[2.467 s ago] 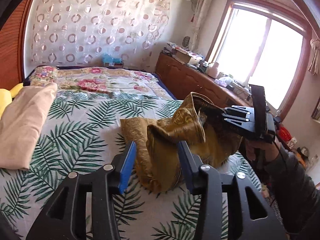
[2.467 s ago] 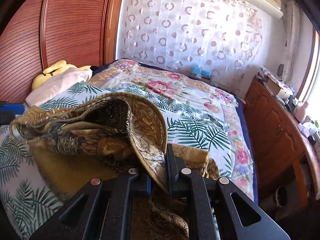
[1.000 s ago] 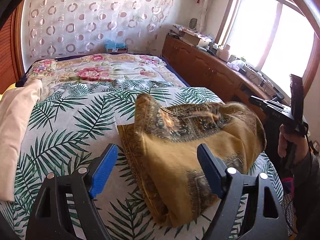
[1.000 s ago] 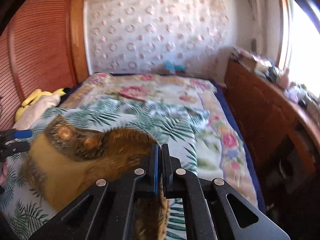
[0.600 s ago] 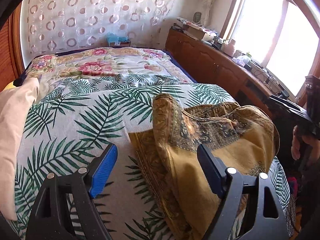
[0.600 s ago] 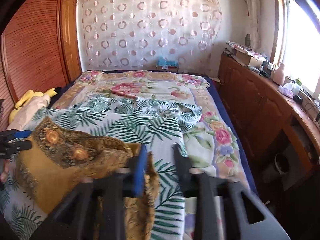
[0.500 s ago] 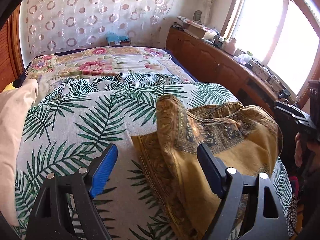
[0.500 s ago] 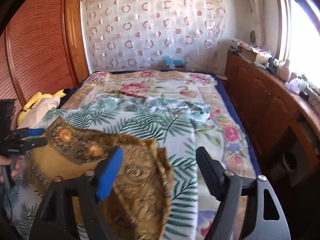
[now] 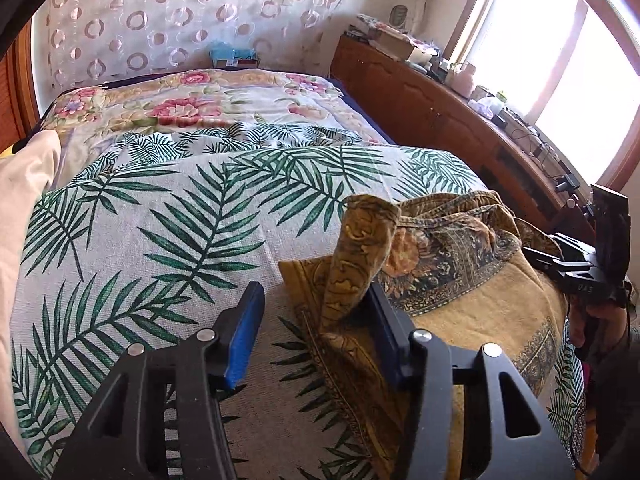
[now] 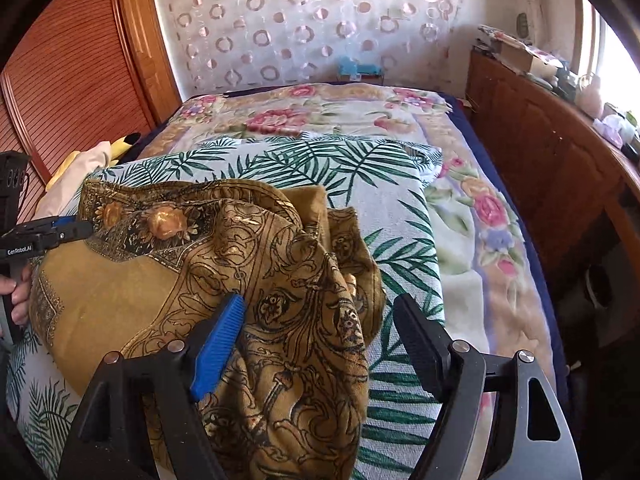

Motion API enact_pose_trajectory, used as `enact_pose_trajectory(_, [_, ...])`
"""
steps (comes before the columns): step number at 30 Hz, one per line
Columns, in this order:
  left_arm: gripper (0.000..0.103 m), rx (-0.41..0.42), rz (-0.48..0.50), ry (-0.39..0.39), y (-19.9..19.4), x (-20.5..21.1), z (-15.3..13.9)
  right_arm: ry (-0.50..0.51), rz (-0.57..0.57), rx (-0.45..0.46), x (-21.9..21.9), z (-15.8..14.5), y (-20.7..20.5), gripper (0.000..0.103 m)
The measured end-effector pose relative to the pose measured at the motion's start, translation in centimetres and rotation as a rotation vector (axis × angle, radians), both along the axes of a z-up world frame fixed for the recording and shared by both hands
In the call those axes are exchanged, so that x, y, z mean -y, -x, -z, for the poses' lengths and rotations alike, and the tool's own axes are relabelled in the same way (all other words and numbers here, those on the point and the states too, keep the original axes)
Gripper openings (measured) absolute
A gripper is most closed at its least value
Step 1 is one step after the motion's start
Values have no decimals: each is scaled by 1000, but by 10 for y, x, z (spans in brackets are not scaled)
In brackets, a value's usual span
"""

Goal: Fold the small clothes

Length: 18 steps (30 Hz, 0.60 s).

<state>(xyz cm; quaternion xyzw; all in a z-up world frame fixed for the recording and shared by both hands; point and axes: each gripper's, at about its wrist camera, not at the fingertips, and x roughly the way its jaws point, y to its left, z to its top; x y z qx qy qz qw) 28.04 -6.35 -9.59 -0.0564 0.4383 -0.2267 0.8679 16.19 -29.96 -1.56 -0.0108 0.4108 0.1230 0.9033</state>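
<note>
between left hand-held gripper (image 9: 312, 336) fingers, gold garment (image 9: 460, 280)

Light: bright daylight from the window (image 9: 568, 52), blown out white
Edges: fisheye bending, dark corners
Focus: sharp; far clutter perhaps soft

- Garment (image 10: 224, 264): mustard gold with dark scrollwork, a black band of orange flowers along its edge
- Sheet (image 9: 192, 216) under the garment: pale with green palm fronds
- Blanket (image 10: 320, 116) beyond the sheet: cream with pink roses
- Curtain (image 10: 304, 20) behind the blanket: white with pink rings
- Wardrobe (image 10: 68, 92) left of the sheet: reddish brown, ribbed
- Left gripper (image 9: 316, 332) and right gripper (image 10: 320, 332): black, with blue pads
</note>
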Motion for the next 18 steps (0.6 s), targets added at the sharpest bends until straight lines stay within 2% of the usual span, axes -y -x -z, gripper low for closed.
enact_pose_trajectory(1, [53, -5, 14, 13, 0, 2, 0, -18, -21, -8, 1, -2, -1, 68])
enact_pose_trajectory(2, [53, -7, 24, 21, -2, 2, 1, -23, -30, -12, 1, 1, 5, 65])
enact_pose_trajectory(3, [48, -7, 32, 25, -4, 2, 1, -27, -40, -14, 1, 3, 3, 63])
enact_pose_trajectory(5, [27, -20, 55, 38, -4, 5, 3, -56, -75, -21, 5, 2, 3, 48])
enact_pose_trajectory(6, [23, -15, 56, 36, -3, 5, 2, -63, -87, -20, 7, 3, 3, 45])
enact_pose_trajectory(8, [11, -7, 62, 39, 0, 7, -1, -58, -114, -13, 7, 2, 5, 28])
enact_pose_trajectory(10, [9, 23, 54, 68, 6, 2, -10, -35, -113, 23, 7, 0, 6, 17])
enact_pose_trajectory(13, [8, 82, 20, 114, 24, -6, -35, 1, -90, 156, -5, -16, 19, 15])
enact_pose_trajectory(14, [8, 127, 13, 115, 36, -10, -48, 13, -93, 187, -11, -25, 24, 15])
enact_pose_trajectory(18, [7, 212, -28, 148, 60, -39, -79, 16, -143, 296, -38, -60, 34, 14])
